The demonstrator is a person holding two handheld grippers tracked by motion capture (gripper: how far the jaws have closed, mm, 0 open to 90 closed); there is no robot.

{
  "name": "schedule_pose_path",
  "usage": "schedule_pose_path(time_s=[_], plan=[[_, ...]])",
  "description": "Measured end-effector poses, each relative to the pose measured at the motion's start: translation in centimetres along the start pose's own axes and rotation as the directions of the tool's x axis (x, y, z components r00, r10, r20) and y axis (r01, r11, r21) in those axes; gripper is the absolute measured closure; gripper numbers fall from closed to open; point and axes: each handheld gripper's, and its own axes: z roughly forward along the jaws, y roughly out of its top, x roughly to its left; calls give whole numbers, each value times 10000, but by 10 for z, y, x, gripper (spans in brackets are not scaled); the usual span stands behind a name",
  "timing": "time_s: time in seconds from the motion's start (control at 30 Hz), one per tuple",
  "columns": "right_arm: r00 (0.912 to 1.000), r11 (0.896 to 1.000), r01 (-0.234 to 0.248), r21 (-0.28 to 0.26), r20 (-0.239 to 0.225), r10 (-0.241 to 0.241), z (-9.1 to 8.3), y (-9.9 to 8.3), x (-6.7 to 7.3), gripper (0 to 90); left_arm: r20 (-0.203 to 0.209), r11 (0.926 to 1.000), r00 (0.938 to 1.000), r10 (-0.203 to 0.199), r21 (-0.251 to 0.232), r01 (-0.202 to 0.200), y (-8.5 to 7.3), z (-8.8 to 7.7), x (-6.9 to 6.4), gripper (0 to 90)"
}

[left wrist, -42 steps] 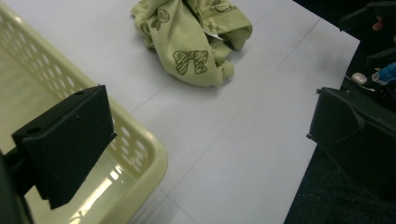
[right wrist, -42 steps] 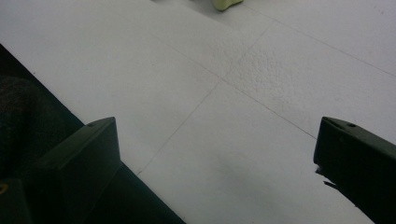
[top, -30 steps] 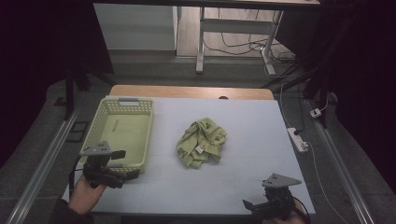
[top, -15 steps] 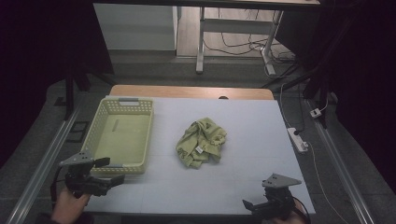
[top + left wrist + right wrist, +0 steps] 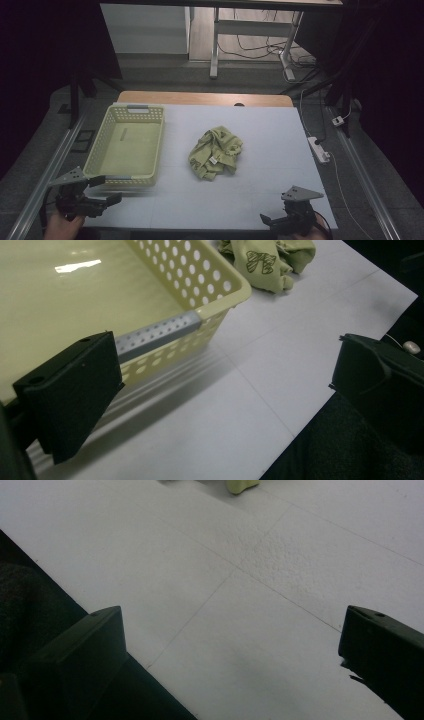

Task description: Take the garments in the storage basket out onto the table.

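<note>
A pale yellow perforated basket (image 5: 125, 147) stands empty on the left of the white table. A crumpled olive-green cloth (image 5: 216, 152) lies in the middle of the table, apart from the basket. My left gripper (image 5: 109, 189) is open just off the basket's near-left corner, holding nothing. In the left gripper view its jaws stand wide apart (image 5: 225, 385), with the basket's rim (image 5: 220, 285) ahead on the left and the cloth (image 5: 270, 260) beyond. My right gripper (image 5: 267, 220) hovers open at the table's near edge on the right. In the right gripper view (image 5: 230, 650) bare table lies between its jaws.
A white power strip (image 5: 318, 150) with its cable lies just off the table's right edge. A wooden strip (image 5: 205, 98) borders the far side. Metal rails (image 5: 45, 175) run along both sides of the table. The floor beyond is dark.
My left gripper has drawn back from the basket's near edge, moving left and toward the person. The right gripper, the basket and the cloth have stayed put.
</note>
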Motion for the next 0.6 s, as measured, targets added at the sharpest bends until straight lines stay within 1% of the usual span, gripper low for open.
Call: schedule_pose_path(time_s=[0.13, 0.3, 0.43, 0.6], plan=[[9999, 9999, -91, -52, 63, 91, 0, 0, 0, 0, -302, 10000, 9995, -30, 19, 31, -5, -5, 1, 0], [9999, 9999, -97, -54, 85, 97, 0, 0, 0, 0, -644, 9999, 9979, 8, 123, 0, -10, -10, 3, 0], [9999, 9999, -108, -35, 113, 108, 0, 0, 0, 0, -729, 9997, 9973, -89, 240, 106, -14, -12, 4, 0], [9999, 9999, -114, -24, 105, 114, 0, 0, 0, 0, -1026, 9994, 9947, -56, 347, 92, -17, -16, 4, 0]])
